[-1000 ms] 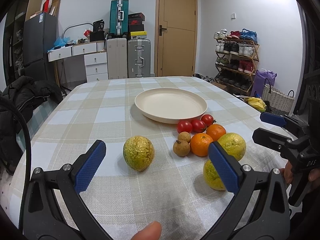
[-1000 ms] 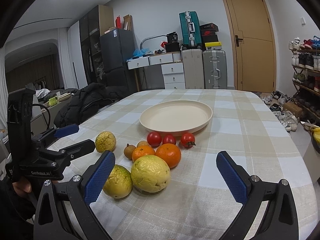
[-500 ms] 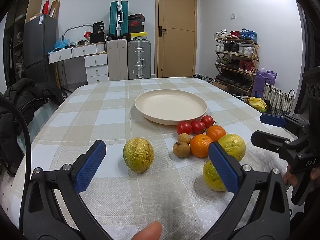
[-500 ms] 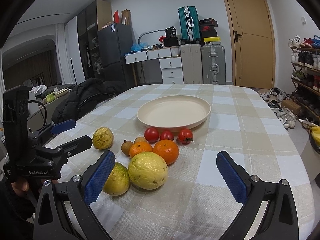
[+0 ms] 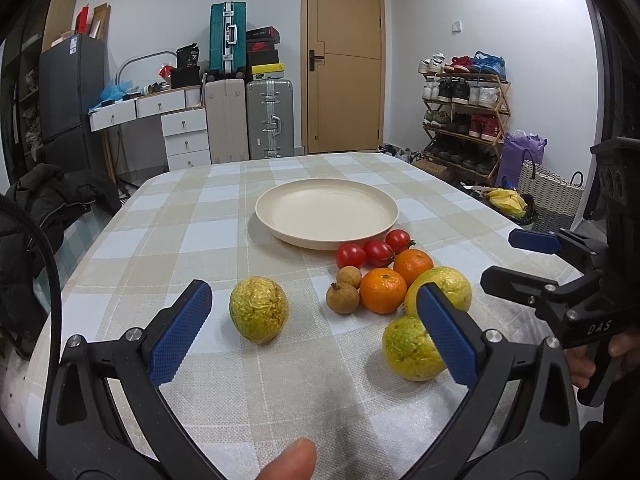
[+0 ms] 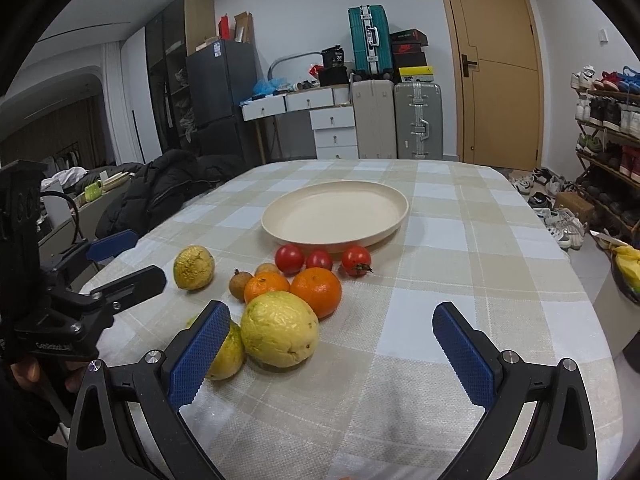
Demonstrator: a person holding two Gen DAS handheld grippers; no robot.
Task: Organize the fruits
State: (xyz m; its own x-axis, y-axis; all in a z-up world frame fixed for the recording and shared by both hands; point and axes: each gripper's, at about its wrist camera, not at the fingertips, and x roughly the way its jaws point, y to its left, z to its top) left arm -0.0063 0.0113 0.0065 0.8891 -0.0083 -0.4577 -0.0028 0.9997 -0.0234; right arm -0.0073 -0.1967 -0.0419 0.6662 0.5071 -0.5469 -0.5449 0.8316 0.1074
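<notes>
Nine pieces of fruit sit on the checked tablecloth [image 5: 132, 240] in front of the empty plate [image 5: 327, 213], so nothing looks sorted yet. Both claws are spread wide and hold nothing: the left gripper [image 5: 316, 332] faces the lone wrinkled yellow fruit [image 5: 259, 309], the right gripper [image 6: 332, 354] hangs beside the big yellow fruit [image 6: 280, 328]. My guess: the next move is closing on one and carrying it to the plate. Oranges [image 6: 317, 291] and tomatoes [image 6: 289, 258] crowd the path, touching each other.

Plate [image 5: 280, 216]: one, 12 o'clock. Tomatoes [image 5: 350, 255]: three. Oranges [image 5: 383, 290]: two. Small brown fruits [image 5: 342, 298]: two. Yellow-green fruits [image 5: 259, 309]: three; one apart, 9 o'clock of cluster.
</notes>
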